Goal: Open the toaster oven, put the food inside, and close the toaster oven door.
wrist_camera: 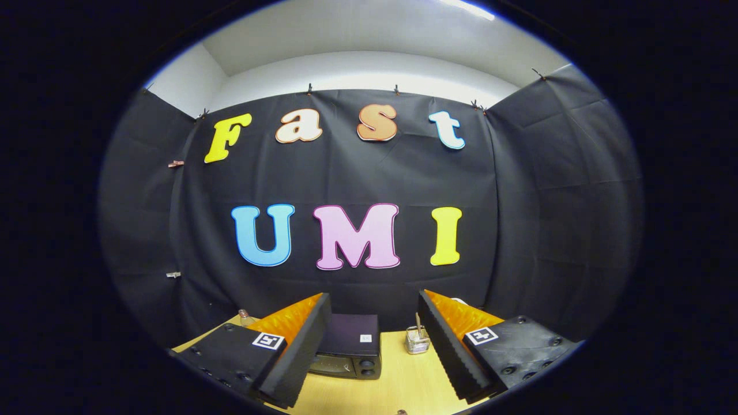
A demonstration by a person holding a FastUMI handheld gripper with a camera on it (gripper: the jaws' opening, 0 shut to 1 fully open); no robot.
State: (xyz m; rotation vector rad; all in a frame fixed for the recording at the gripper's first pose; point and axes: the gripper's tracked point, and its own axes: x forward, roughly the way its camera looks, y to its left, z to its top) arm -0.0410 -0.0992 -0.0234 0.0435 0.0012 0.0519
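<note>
Nearest: two fingers [288, 360] of the tongs [375, 351], black with ribbed inner pads and orange backs, spread wide apart, nothing between the pads. Square black-and-white marker tag on each finger's black base. Left finger angled up toward the middle, right finger mirroring it.

Below and between the fingers: pale wooden table [403, 383], bare in the stretch closest to the fingers. Small dark speck on the table at the very near edge, too small to tell what.

Just ahead, in the gap between the fingers and partly hidden behind the left one: toaster oven [350, 346], black, seen from above and in front. Flat dark top with a small white sticker near its right rear corner. Front face with glass door on the left, two round knobs stacked on the right. Door looks closed; handle not made out. Oven resting on the table, apart from both fingers.

Right of the oven, close to the right finger's inner edge: small clear container [417, 340] with something thin standing upright in it. Contents not clear.

Behind the left finger, at the table's far edge: small glass jar or bottle [246, 316], mostly hidden.

Farthest: black cloth wall [548, 202] wrapping the booth, clipped along its top edge; white wall and ceiling above it.
</note>
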